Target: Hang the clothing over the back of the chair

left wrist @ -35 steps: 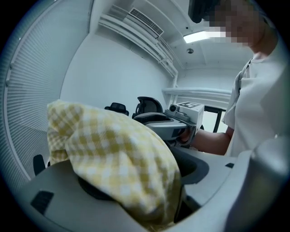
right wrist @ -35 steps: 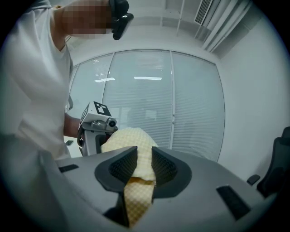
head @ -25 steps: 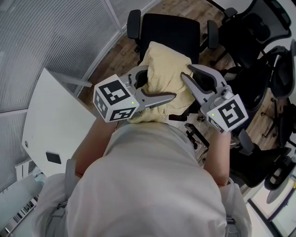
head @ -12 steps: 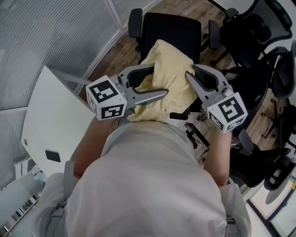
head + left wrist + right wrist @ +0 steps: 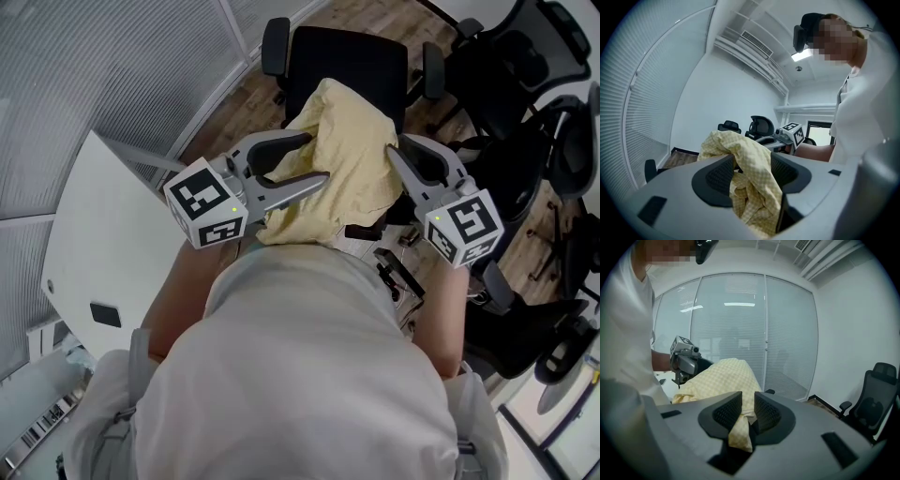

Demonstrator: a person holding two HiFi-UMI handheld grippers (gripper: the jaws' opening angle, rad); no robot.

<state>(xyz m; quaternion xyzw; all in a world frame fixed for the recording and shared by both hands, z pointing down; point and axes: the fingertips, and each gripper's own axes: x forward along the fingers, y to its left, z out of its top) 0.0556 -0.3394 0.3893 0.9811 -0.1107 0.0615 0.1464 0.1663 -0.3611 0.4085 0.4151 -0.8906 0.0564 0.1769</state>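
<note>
Garment (image 5: pixel 342 150), yellow checked, bunched between the grippers: right gripper (image 5: pixel 394 155) pinches a fold narrowly; left gripper (image 5: pixel 316 157), jaws just closing, clasps a thick bunch. Long axis runs from the person toward the chair (image 5: pixel 347 56).

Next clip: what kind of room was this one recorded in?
Most likely an office or meeting room. A black swivel chair stands ahead, more office chairs crowd the right, a white desk sits at left, and glazed partitions with blinds line the walls.
</note>
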